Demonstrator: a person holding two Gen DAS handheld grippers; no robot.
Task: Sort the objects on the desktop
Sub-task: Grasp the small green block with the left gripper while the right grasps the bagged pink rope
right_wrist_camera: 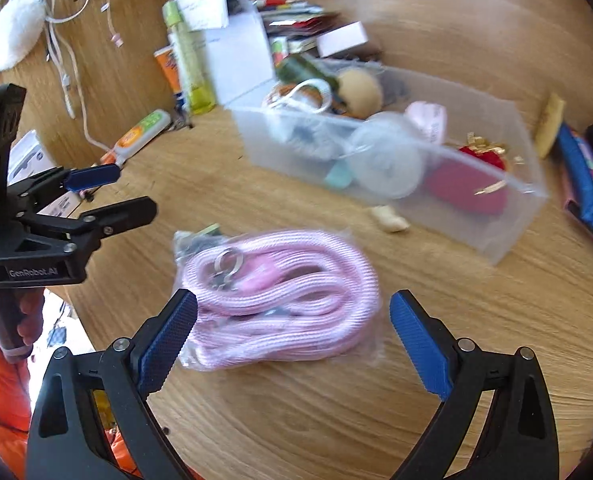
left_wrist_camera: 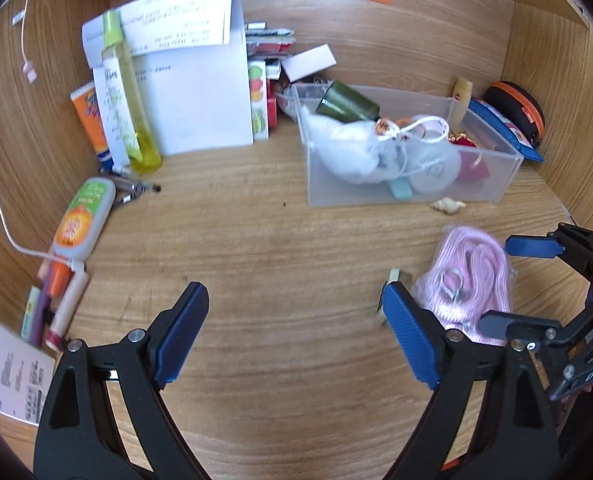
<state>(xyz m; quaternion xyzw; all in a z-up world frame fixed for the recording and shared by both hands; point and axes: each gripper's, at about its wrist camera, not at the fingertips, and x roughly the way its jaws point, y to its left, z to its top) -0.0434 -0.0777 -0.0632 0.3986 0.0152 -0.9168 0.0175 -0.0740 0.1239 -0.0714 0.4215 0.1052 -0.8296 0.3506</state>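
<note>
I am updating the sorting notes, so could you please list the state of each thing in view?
Left gripper: open, nothing between its fingers.
Right gripper: open, around the rope bag, not pressing it.
Pink rope: coiled, sealed in a clear bag, flat on the desk.
Clear plastic bin: uncovered, partly filled.
Seashell: loose on the desk beside the bin.
</note>
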